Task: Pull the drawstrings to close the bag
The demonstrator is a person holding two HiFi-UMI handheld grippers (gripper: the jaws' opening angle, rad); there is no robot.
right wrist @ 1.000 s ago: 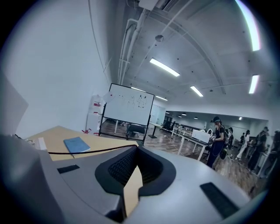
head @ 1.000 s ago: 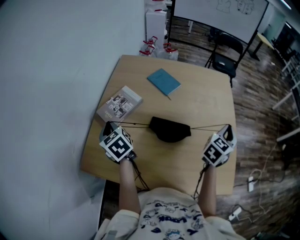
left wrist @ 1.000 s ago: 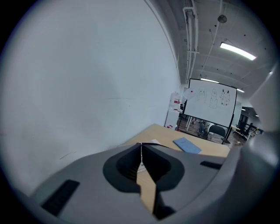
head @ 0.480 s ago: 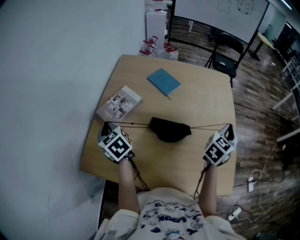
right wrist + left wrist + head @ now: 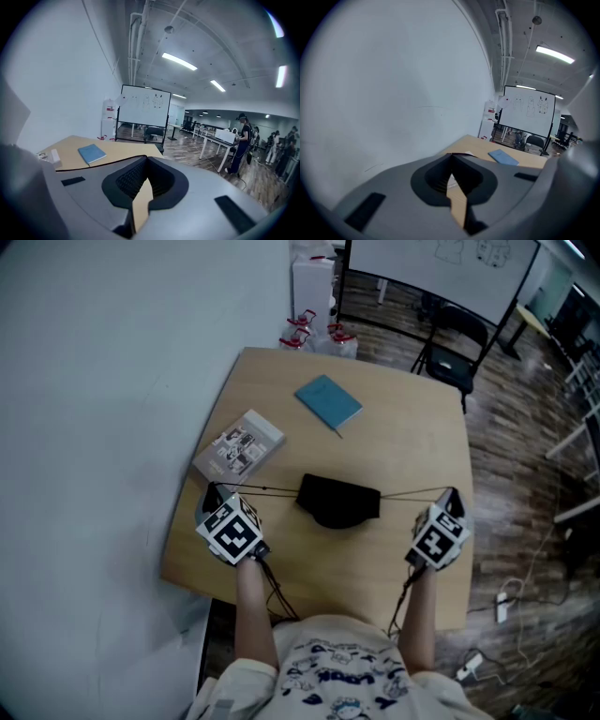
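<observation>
Black fabric bag (image 5: 339,501), thin taut drawstrings (image 5: 272,489)

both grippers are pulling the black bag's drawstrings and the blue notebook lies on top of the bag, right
No: the blue notebook lies on the table beyond the black bag, apart from it; the head view shows this. The left gripper and right gripper do pull its drawstrings.

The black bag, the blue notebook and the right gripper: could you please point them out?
black bag (image 5: 339,502), head view, middle of its fabric.
blue notebook (image 5: 328,403), head view, centre of its cover.
right gripper (image 5: 146,157), right gripper view, where its jaw tips meet.
</observation>
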